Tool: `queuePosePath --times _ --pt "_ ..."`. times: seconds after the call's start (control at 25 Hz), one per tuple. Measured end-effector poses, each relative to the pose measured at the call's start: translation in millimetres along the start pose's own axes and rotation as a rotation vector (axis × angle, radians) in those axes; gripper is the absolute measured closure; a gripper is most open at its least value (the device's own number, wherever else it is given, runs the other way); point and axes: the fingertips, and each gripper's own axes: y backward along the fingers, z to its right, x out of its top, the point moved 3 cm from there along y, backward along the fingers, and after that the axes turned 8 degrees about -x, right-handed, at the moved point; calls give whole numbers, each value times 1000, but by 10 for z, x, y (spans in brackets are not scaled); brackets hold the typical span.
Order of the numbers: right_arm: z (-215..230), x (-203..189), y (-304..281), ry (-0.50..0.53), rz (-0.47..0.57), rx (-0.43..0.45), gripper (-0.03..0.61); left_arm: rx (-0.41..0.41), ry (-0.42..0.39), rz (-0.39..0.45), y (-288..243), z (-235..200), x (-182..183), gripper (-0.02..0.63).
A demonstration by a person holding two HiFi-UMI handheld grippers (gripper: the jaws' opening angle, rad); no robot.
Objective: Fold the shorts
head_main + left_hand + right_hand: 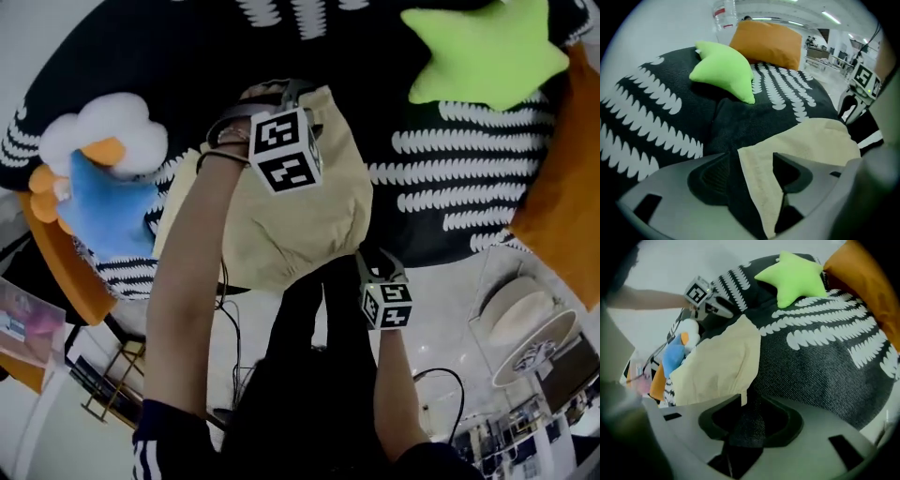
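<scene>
Cream shorts [291, 225] lie bunched on the black bed cover with white scallop rows [450, 141], near its front edge. My left gripper [277, 94] reaches over the shorts' far end. In the left gripper view it [750, 173] stands open, and a hemmed edge of the shorts [759, 187] lies loose between the jaws. My right gripper [370, 267] is at the shorts' near right corner. In the right gripper view it [747, 411] shows a narrow gap filled by dark cover cloth, and the shorts' corner [740, 397] just touches the left finger.
A green star pillow [483, 52] and an orange pillow [562, 197] lie at the right. A blue and white plush [103, 178] sits on the left over an orange cushion [70, 272]. A water bottle [724, 14] stands beyond the pillows. The bed's edge drops to the floor by my legs.
</scene>
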Motion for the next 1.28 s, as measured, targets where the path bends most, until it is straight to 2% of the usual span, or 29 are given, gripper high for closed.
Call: queuePosePath --times 0.08,0.2,0.28,0.32,0.44,0.56,0.68,0.76,0.84,0.92,1.04,1.28 --pt "34 -66 -47 41 -19 11 440 -72 -42 -2 -107 -75 110 333" --pt "80 -121 -133 -3 -18 23 456 -138 -110 -43 -324 -116 196 340" --pt "115 -105 -180 -19 -19 11 500 -152 -181 -134 -491 -159 150 393" --pt "110 -98 -181 -28 -22 7 517 -166 -208 -179 -559 -159 104 447" --pt "-24 -77 -146 -67 -14 27 497 -207 -235 -246 -630 -87 -64 584" --pt "-56 11 -68 -124 26 86 482 -219 -204 -239 -587 -103 -79 606" --pt "-102 38 -104 -99 0 173 466 -210 -175 -231 -588 -199 -8 609" --pt "-109 -23 -235 -73 -42 201 469 -199 -170 -230 -663 -216 10 609" --pt "-84 -80 -342 -84 -58 208 514 -190 -162 -217 -746 -189 -10 609" --pt "-122 -68 -316 -74 -54 215 531 -172 -141 -192 -679 -202 -30 611" --pt "-99 76 -99 -37 -16 194 535 -118 -120 -155 -374 -329 42 611" --pt "107 289 94 -33 60 118 537 -8 -83 -82 21 -498 133 611"
